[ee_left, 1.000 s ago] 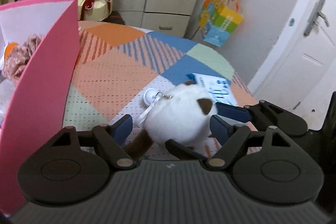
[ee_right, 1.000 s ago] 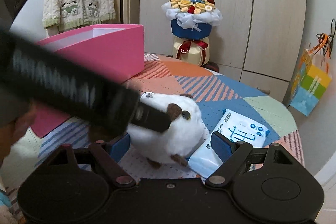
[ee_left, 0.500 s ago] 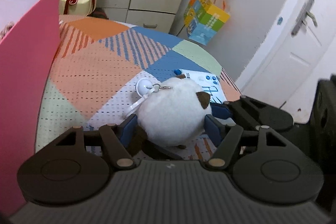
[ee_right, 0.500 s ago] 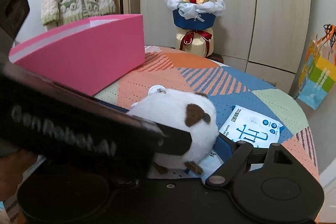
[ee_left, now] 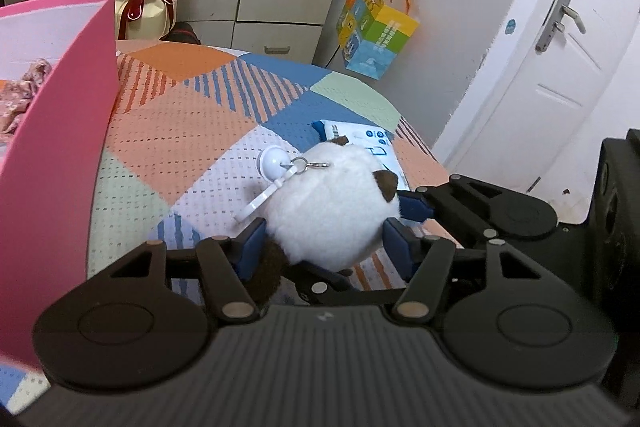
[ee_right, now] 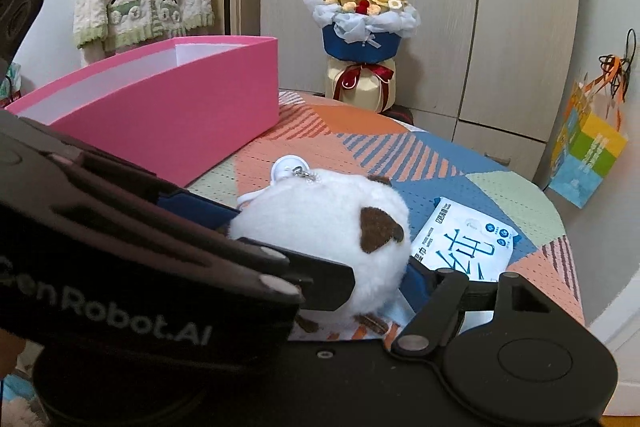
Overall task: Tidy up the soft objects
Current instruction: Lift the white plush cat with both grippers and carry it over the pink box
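A round white plush toy (ee_left: 332, 205) with brown ears and a keyring with a white suction cup (ee_left: 273, 163) lies on the patchwork table. My left gripper (ee_left: 324, 247) is shut on it, blue pads pressing both sides. It also shows in the right wrist view (ee_right: 332, 223). My right gripper (ee_left: 416, 205) sits just right of the toy; in its own view the left gripper body hides its left finger, only the right fingertip (ee_right: 416, 279) shows. A pink box (ee_right: 168, 111) with floral cloth (ee_left: 24, 95) inside stands at the left.
A pack of wet wipes (ee_right: 464, 239) lies on the table (ee_left: 192, 131) behind the toy, near the right edge. A flower bouquet (ee_right: 364, 35) stands behind the table by the cupboards. A colourful paper bag (ee_left: 376, 27) hangs on the wall; a door is at the right.
My left gripper has closed its pads onto the plush toy, which was loose between them a second ago. The right gripper has moved in close beside the toy.
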